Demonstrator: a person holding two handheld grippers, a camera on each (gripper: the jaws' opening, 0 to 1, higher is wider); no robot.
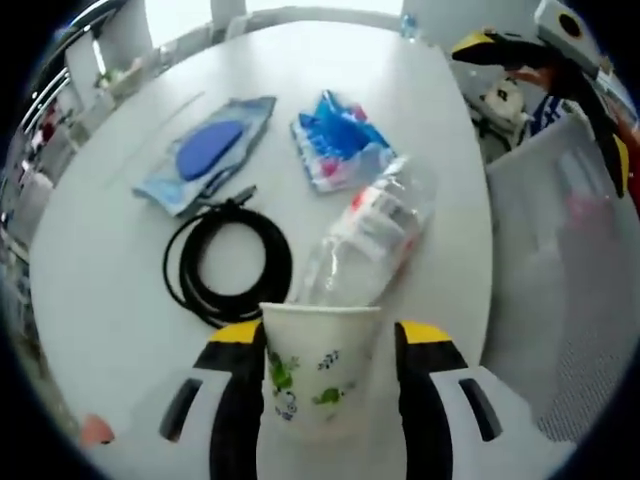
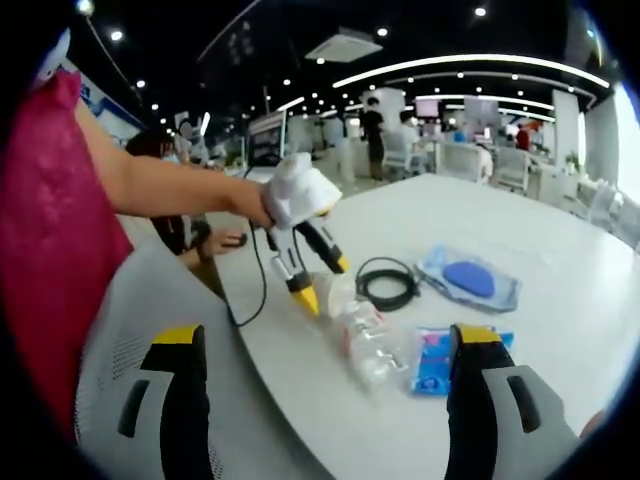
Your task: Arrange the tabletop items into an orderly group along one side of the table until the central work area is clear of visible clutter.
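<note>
Cup of white paper with green print (image 1: 318, 375) sat pinched between the left tool (image 1: 322, 400) tips, above the white round surface (image 1: 100, 290). Beside it lay a clear crumpled plastic bag (image 1: 375, 235), black coiled cable (image 1: 228, 262), blue-and-pink packet (image 1: 338, 140) and blue pad in clear wrap (image 1: 208, 152). Right tool (image 2: 325, 385) was spread wide, holding nothing, over a white mesh chair back (image 2: 120, 340).

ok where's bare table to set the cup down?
Bare table lies left of the black cable coil, and a wide patch beyond the blue mouse pack and blue wipes pack. Crowded just ahead of the left gripper, shut on the paper cup: clear plastic bag, coil and packs sit close.
</note>
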